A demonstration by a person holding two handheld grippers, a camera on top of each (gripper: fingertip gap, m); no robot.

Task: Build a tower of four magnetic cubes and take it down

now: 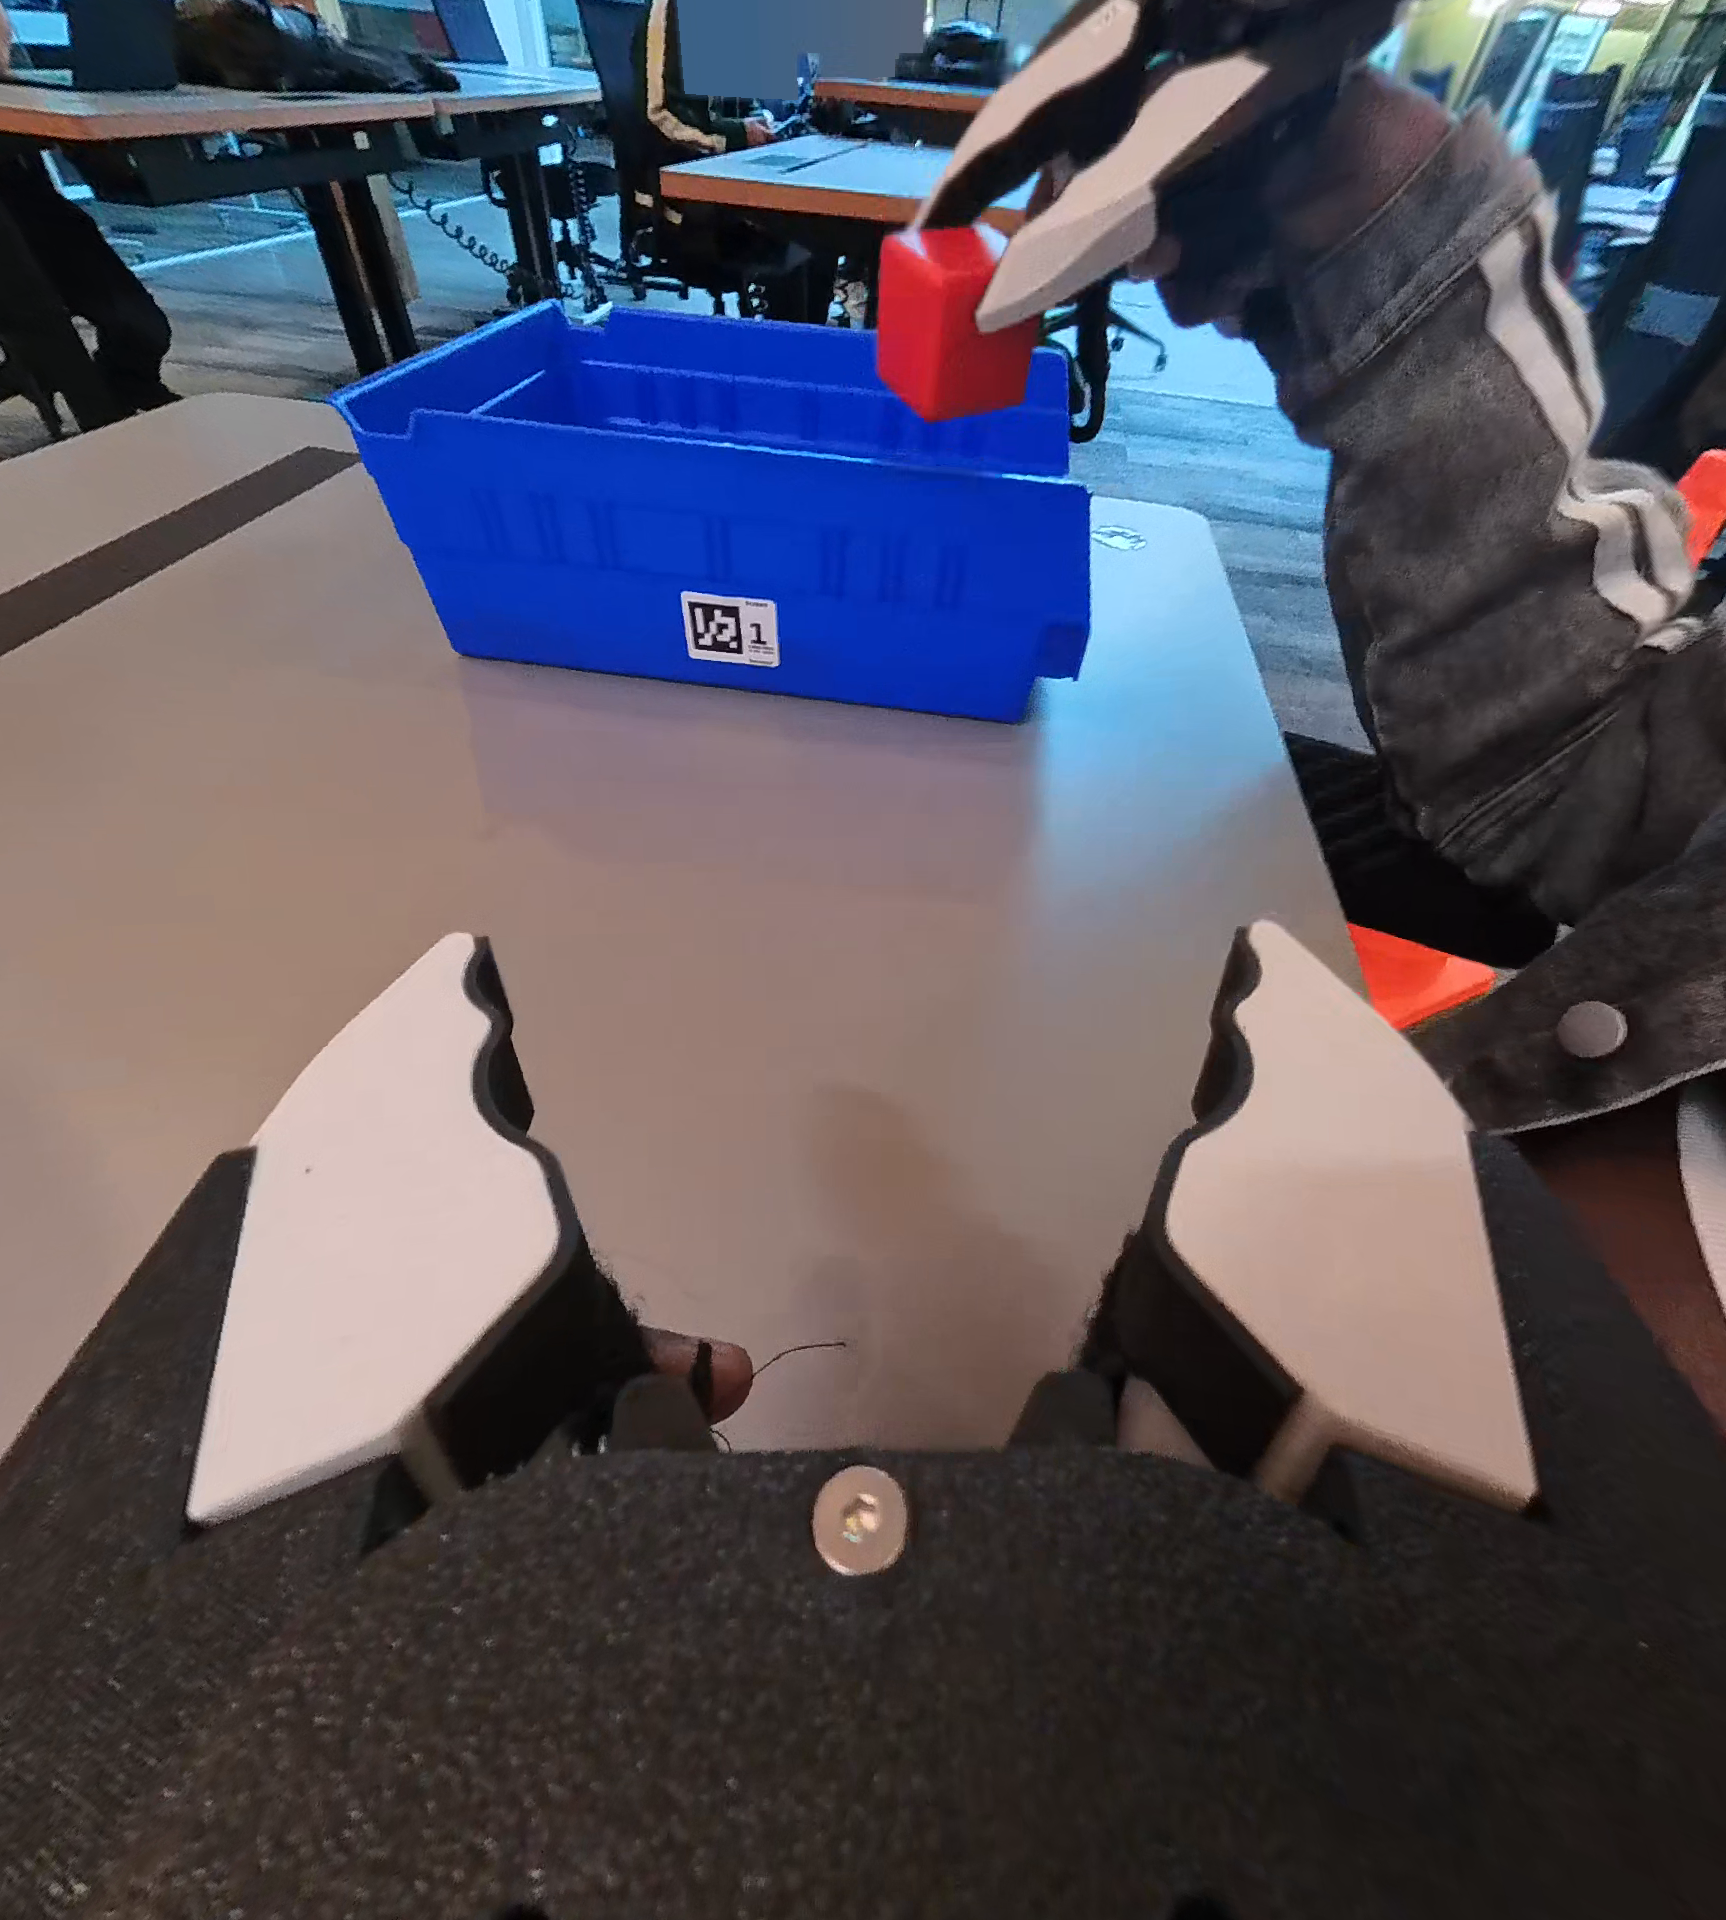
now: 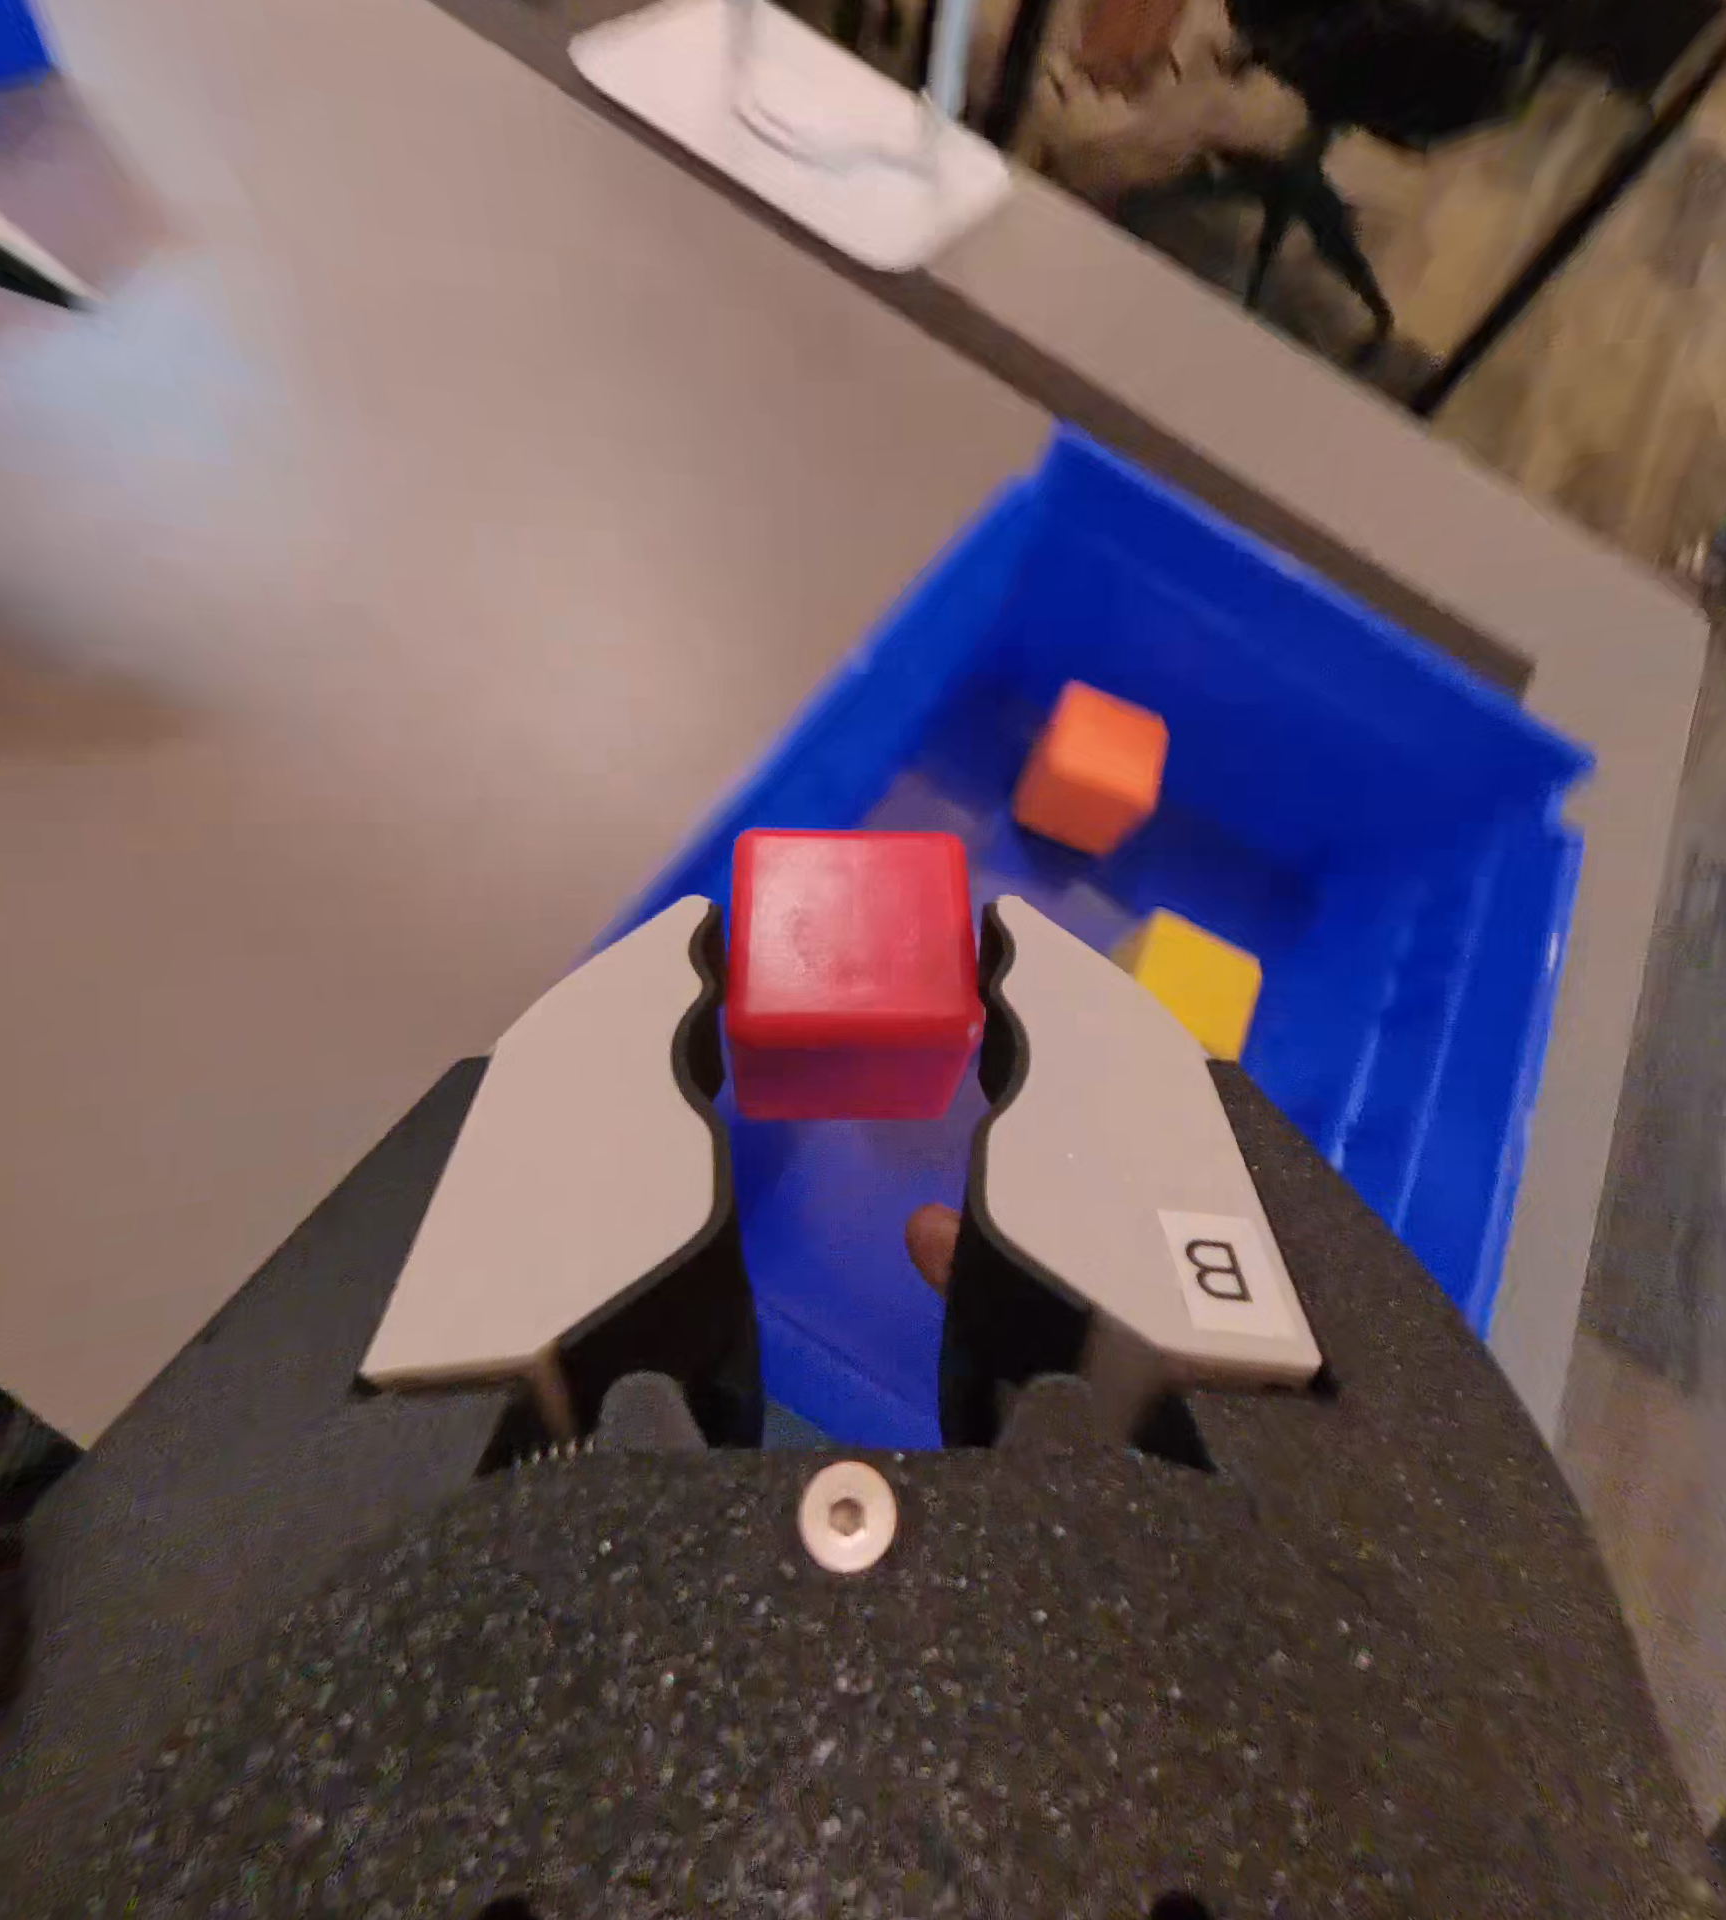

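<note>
The right hand-held gripper [image 2: 848,914] clamps a red cube [image 2: 843,940] between both pads, in the air above the blue bin [image 1: 734,582] (near its right end wall). An orange cube [image 2: 1093,769] and a yellow cube [image 2: 1197,977] lie inside the bin. In front of the bin, bare bench [image 1: 734,883] runs to the left hand-held gripper [image 1: 864,966], jaws spread wide with nothing between them.
</note>
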